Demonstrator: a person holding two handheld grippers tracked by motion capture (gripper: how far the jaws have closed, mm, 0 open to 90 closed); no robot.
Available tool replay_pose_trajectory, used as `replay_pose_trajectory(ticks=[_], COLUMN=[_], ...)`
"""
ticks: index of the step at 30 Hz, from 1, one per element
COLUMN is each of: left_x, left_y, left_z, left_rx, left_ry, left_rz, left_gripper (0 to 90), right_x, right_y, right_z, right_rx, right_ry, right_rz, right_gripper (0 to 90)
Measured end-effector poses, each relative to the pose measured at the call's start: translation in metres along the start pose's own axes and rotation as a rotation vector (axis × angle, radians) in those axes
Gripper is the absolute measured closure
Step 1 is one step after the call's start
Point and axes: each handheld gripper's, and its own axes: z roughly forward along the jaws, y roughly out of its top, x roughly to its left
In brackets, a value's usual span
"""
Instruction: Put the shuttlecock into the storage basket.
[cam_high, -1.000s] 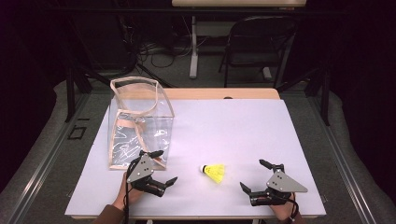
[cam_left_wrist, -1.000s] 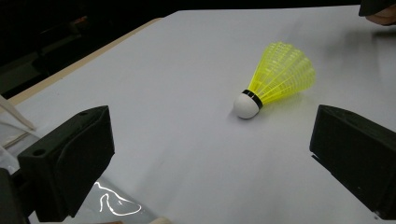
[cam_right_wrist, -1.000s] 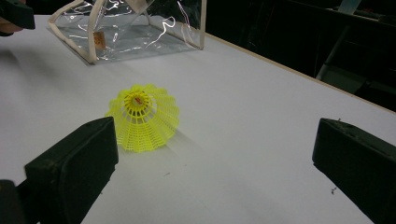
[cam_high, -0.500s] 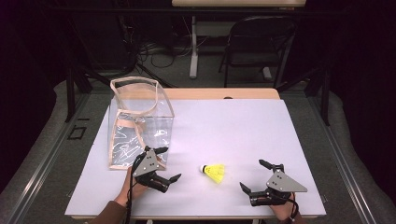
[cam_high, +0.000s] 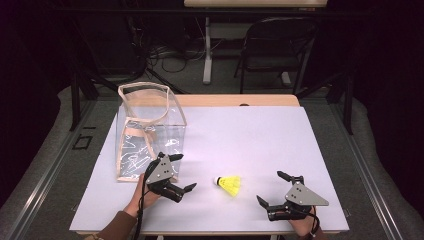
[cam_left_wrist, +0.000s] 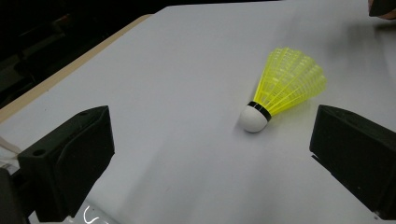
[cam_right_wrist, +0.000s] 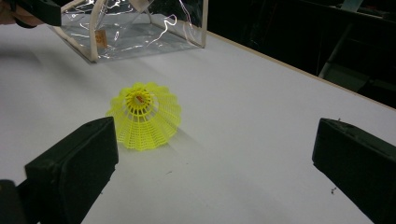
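A yellow shuttlecock (cam_high: 229, 184) with a white cork tip lies on its side on the white table (cam_high: 240, 135), near the front edge. My left gripper (cam_high: 181, 172) is open just left of it, jaws pointing toward it. In the left gripper view the shuttlecock (cam_left_wrist: 282, 88) lies a short way ahead between the spread jaws, cork nearest. My right gripper (cam_high: 272, 188) rests open at the front right. In the right gripper view the shuttlecock (cam_right_wrist: 144, 115) shows its open skirt end, ahead and left of centre. A clear plastic bag (cam_high: 148, 131) with tan trim stands upright at the table's left.
The clear bag (cam_right_wrist: 135, 25) stands beyond the shuttlecock in the right gripper view. A wooden strip (cam_high: 235, 100) edges the table's far side. Behind it a folding chair (cam_high: 272, 45) and cables lie on the dark floor. Open table surface spreads across the middle and right.
My left gripper has slid right and slightly forward, closing in on the shuttlecock. The right gripper and the shuttlecock have stayed put.
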Motion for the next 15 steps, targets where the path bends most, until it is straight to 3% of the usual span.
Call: replay_pose_trajectory(ticks=[15], left_x=[0.001], left_y=[0.01], left_z=[0.016], left_rx=[0.034], left_ry=[-0.063], left_rz=[0.05], left_gripper=[0.0], right_x=[0.0], right_y=[0.0], right_z=[0.0], right_rx=[0.006], right_ry=[0.002], right_rz=[0.0], right_gripper=[0.0])
